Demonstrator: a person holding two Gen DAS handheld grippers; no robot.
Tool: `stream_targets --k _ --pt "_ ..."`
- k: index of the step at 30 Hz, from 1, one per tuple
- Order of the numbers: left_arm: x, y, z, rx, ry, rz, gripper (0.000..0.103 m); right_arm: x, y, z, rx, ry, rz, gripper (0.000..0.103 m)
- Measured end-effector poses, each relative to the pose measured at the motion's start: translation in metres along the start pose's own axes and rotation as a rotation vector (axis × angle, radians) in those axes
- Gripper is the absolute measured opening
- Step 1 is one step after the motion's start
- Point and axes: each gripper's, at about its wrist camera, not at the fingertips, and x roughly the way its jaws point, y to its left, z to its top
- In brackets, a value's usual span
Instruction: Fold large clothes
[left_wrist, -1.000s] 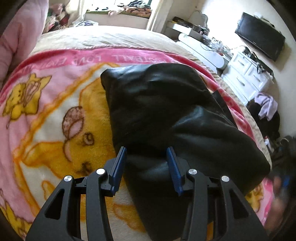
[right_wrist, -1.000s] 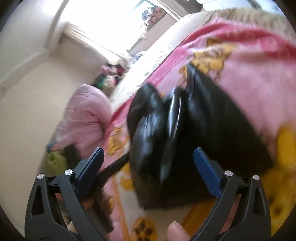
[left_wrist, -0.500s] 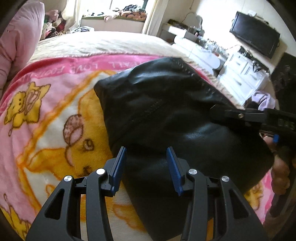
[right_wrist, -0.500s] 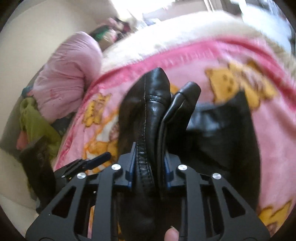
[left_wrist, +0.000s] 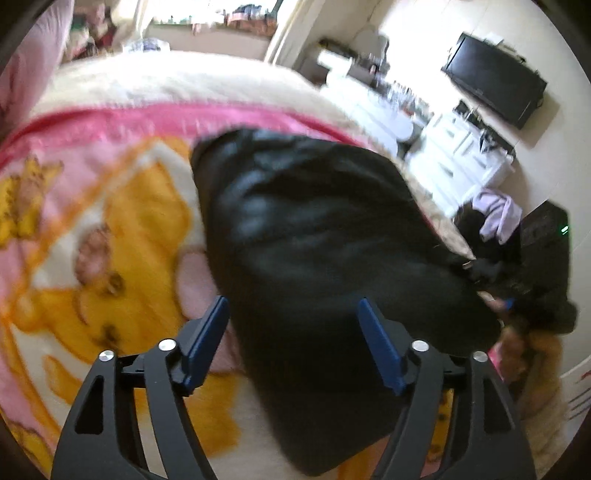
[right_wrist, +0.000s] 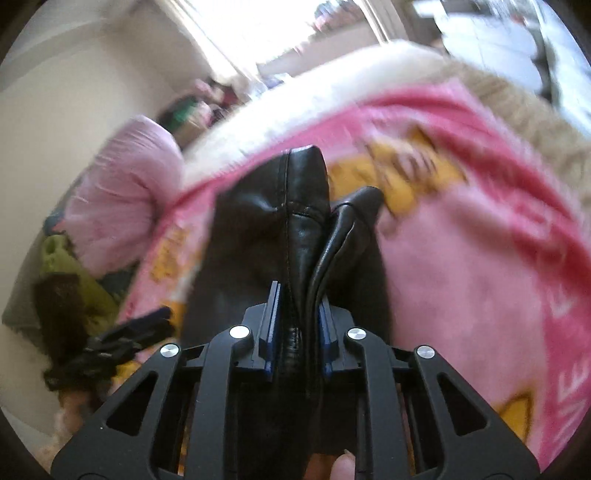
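A black leather garment (left_wrist: 314, 236) lies folded on a pink and yellow cartoon blanket (left_wrist: 122, 221) that covers the bed. My left gripper (left_wrist: 291, 332) hovers over the garment's near end. Its jaws are opening, and the blue pads stand wide on either side of the leather without pressing it. My right gripper (right_wrist: 297, 325) is shut on a bunched, folded edge of the garment (right_wrist: 295, 206), which rises between its pads. At the garment's right corner, the left wrist view shows the right gripper (left_wrist: 506, 302) as a blur.
A pink quilt (right_wrist: 122, 192) lies bunched at the head of the bed. Right of the bed stand a white dresser (left_wrist: 465, 155) and a wall TV (left_wrist: 495, 77). Clothes (left_wrist: 495, 218) are piled on the floor there. A fingertip (right_wrist: 341, 467) shows below the right gripper.
The right gripper went from wide open to shut on the garment's folded edge and rolled upright. The left jaws spread wider and the left gripper drew back from the leather.
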Motion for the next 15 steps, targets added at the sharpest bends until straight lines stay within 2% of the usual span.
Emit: stream_targets --k 2,4,8,10,12,15 --pt "0.016 -0.002 -0.007 0.006 0.023 0.033 0.080 0.016 -0.022 -0.015 0.061 0.006 0.019 0.018" --pt "0.025 -0.002 -0.011 -0.001 0.030 0.035 0.081 0.018 -0.039 -0.026 0.120 -0.005 0.045 0.022" --pt "0.031 -0.003 -0.014 0.000 0.034 0.041 0.084 0.017 -0.047 -0.037 0.129 -0.044 0.033 0.028" --pt "0.030 -0.004 -0.015 0.007 0.030 0.051 0.085 0.006 -0.042 -0.040 0.118 -0.069 0.003 0.036" --pt "0.026 -0.005 -0.015 0.010 0.027 0.051 0.086 -0.011 -0.038 -0.044 0.147 -0.086 0.028 0.056" --pt "0.022 -0.008 -0.019 0.012 0.024 0.042 0.087 -0.035 -0.027 -0.050 0.121 -0.106 0.087 0.061"
